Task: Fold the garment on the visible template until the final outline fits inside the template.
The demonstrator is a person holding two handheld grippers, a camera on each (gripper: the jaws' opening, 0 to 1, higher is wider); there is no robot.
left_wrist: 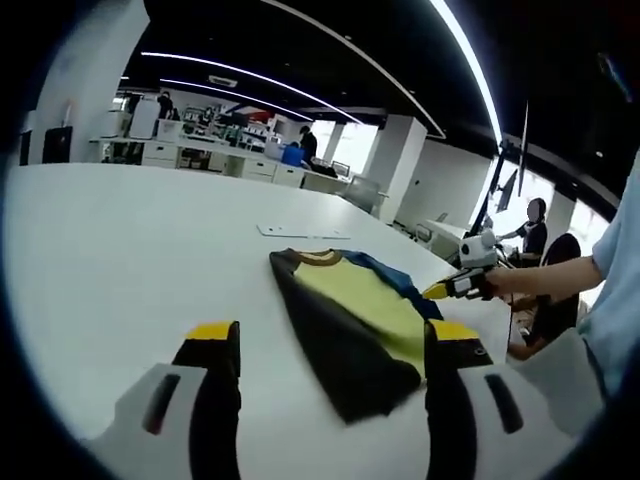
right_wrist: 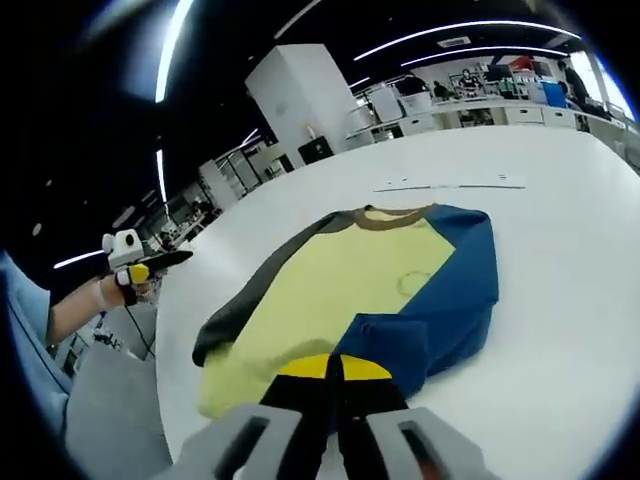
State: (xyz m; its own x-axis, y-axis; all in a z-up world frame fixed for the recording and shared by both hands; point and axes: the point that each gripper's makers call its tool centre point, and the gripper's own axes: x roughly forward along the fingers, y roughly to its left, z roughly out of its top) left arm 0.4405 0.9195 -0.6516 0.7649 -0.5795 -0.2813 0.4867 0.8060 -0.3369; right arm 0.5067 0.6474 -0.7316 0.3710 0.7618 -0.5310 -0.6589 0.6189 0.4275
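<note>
A garment (left_wrist: pixel 350 305) with a yellow body, dark grey sleeve and blue sleeve lies on the white table (left_wrist: pixel 120 250). In the right gripper view the garment (right_wrist: pixel 340 280) is spread with its collar away from me, and the blue sleeve (right_wrist: pixel 440 300) is folded up at its near end. My right gripper (right_wrist: pixel 335 372) is shut at that sleeve end, seemingly pinching the cloth. The right gripper (left_wrist: pixel 452 288) also appears beside the garment's blue edge, held by a hand. My left gripper (left_wrist: pixel 335 340) stands open just before the garment's dark near corner. In the right gripper view the left gripper (right_wrist: pixel 135 265) sits off the table's left edge.
Flat white sheets (left_wrist: pixel 300 231) lie on the table beyond the collar, also seen as sheets (right_wrist: pixel 450 184). The table edge (right_wrist: pixel 165 330) runs close along the grey sleeve. A person's sleeve (left_wrist: pixel 615 290) is at the right. Desks, pillars and seated people fill the background.
</note>
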